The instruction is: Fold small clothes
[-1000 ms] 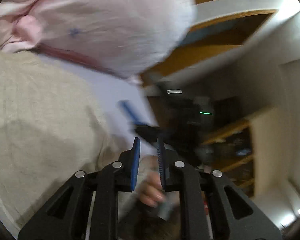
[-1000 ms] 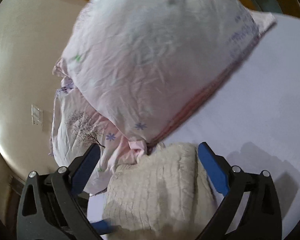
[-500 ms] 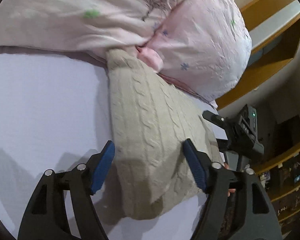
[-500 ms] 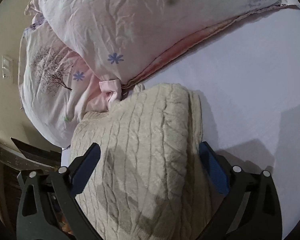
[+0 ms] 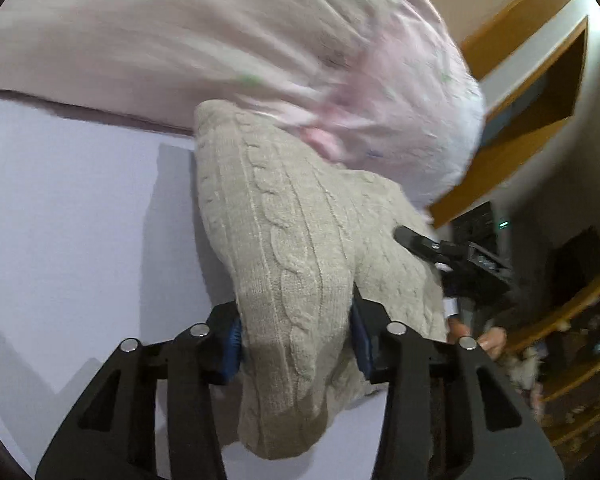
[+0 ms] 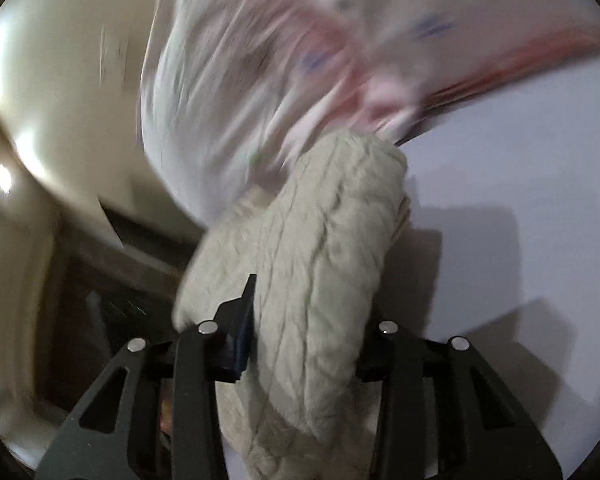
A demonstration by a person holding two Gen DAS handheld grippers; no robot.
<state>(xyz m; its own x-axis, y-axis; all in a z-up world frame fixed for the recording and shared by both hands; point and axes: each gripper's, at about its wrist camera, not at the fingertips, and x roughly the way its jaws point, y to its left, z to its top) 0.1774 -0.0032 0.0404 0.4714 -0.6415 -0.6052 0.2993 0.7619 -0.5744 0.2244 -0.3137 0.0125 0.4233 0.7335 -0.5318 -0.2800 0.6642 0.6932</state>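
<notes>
One beige knit garment point(image 5: 284, 256), two pink pillows point(image 5: 260, 48). Left gripper point(image 5: 296, 340) and right gripper point(image 6: 304, 328), previously spread wide, are now each clamped on it.

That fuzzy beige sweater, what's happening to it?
A person holding a two-finger gripper in each hand is folding it. The left gripper and the right gripper are both shut on the beige cable-knit sweater, pinching bunched-up parts of it. It is on a pale lavender bed sheet, and its far end touches the pink flowery pillows. The pictures are blurry, so the grippers seem to be moving.
</notes>
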